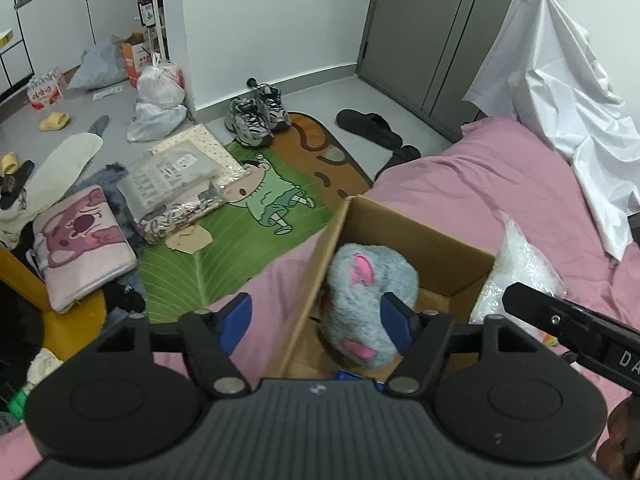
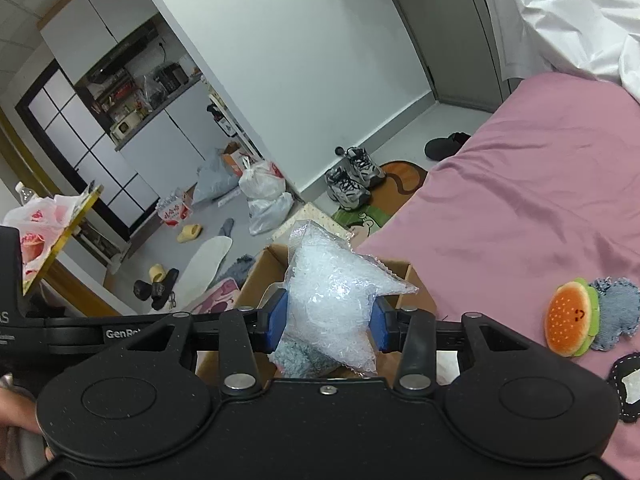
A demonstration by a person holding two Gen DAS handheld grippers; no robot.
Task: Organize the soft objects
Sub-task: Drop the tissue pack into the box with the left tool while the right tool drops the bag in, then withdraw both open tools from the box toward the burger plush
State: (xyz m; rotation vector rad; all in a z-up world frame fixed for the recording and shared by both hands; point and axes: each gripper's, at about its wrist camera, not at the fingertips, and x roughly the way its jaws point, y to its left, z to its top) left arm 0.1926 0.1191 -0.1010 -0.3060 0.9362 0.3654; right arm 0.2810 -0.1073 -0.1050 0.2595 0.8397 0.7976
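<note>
An open cardboard box (image 1: pixel 420 236) stands on the pink bed, and a grey-blue plush with pink ears (image 1: pixel 372 280) lies inside it. My left gripper (image 1: pixel 316 320) is open above the box's near left wall. Its left finger is outside over the sheet; its right finger is beside the plush, not pressing it. My right gripper (image 2: pixel 330 320) is shut on a clear bag of white filling (image 2: pixel 340 292), held over the box (image 2: pixel 404 276). That bag (image 1: pixel 516 264) shows at the box's right side in the left wrist view. A burger plush (image 2: pixel 568 316) lies on the bed to the right.
A denim patch (image 2: pixel 616 312) and a black-edged white patch (image 2: pixel 628 384) lie beside the burger. A white sheet (image 1: pixel 560 92) drapes the bed's far side. On the floor are a green rug (image 1: pixel 240 240), sneakers (image 1: pixel 256 116), slippers (image 1: pixel 368 124), bags and a pink pouch (image 1: pixel 80 248).
</note>
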